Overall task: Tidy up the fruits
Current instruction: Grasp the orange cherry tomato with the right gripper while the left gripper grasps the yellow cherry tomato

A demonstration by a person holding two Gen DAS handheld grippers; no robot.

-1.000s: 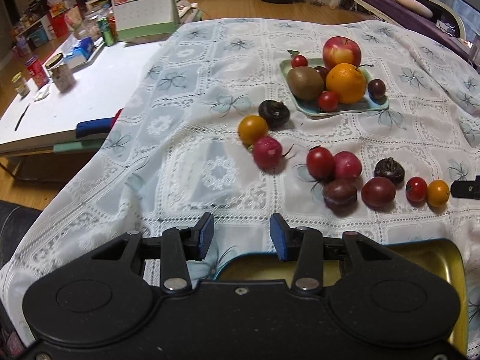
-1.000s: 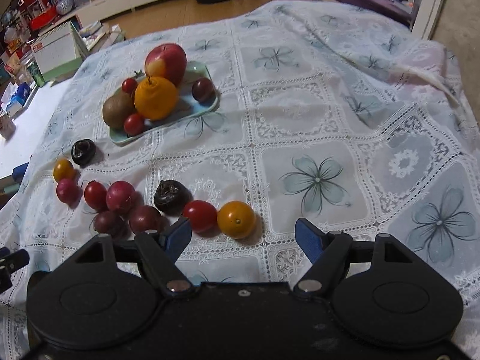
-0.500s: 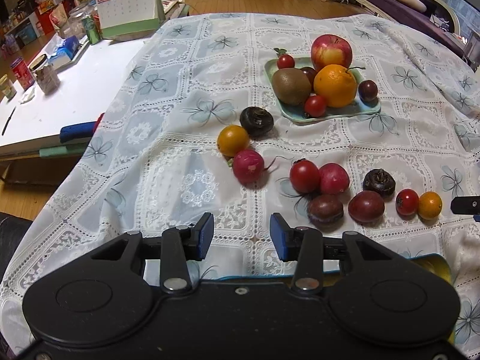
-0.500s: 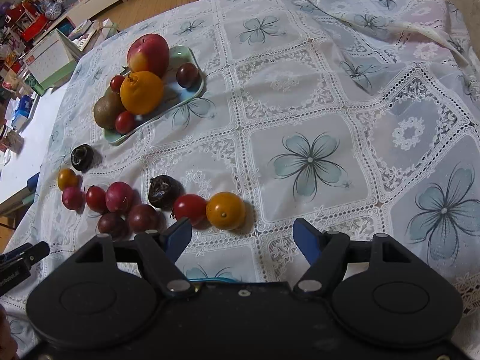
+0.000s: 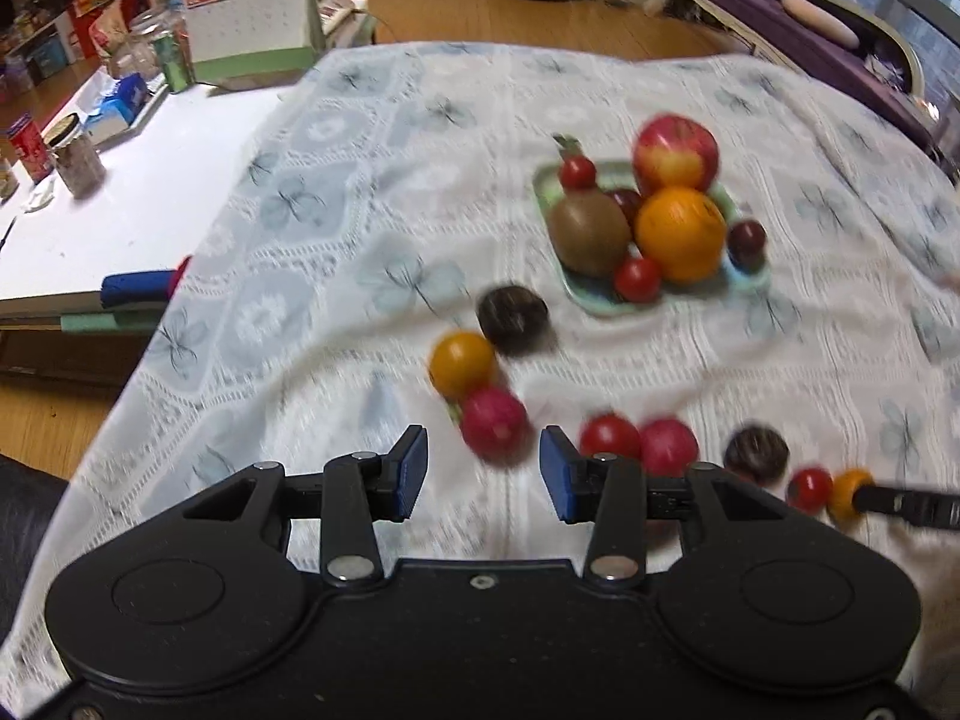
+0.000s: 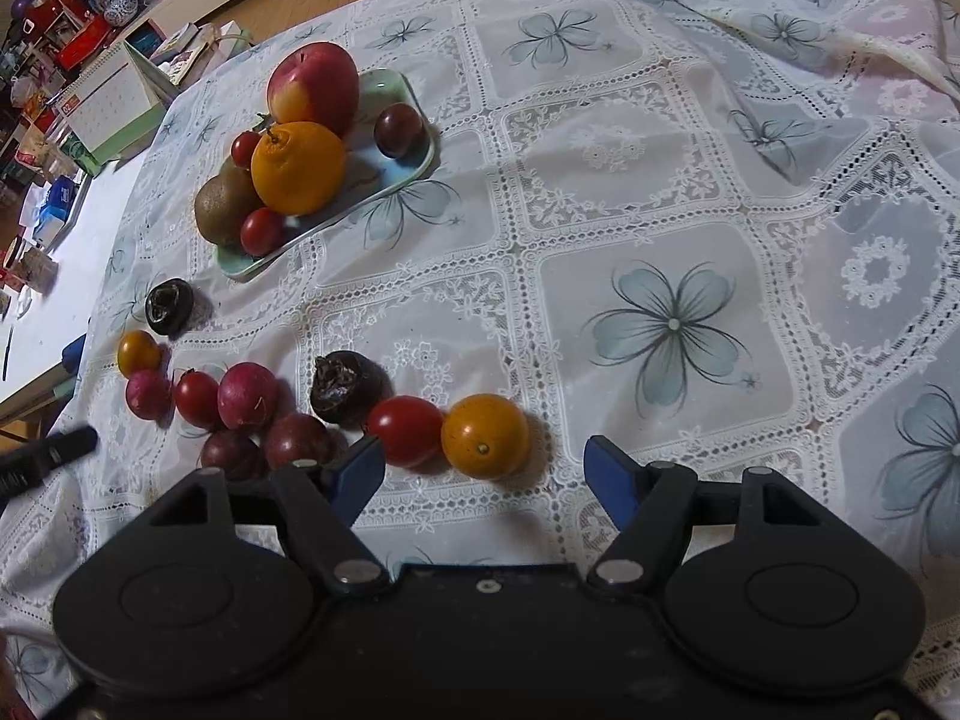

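Above the tablecloth (image 6: 660, 180), left gripper (image 5: 483, 471) and right gripper (image 6: 483, 474) both gape, empty.

We can read no text, brand, number or sign in either view. The white desk calendar with a green base (image 5: 252, 18) carries a red patch and a faint grid of squares, but its print is too small and blurred for us to make out. The red can (image 5: 27, 147) and the blue box (image 5: 117, 108) on the white worktop (image 5: 120, 216) show markings we cannot decipher.
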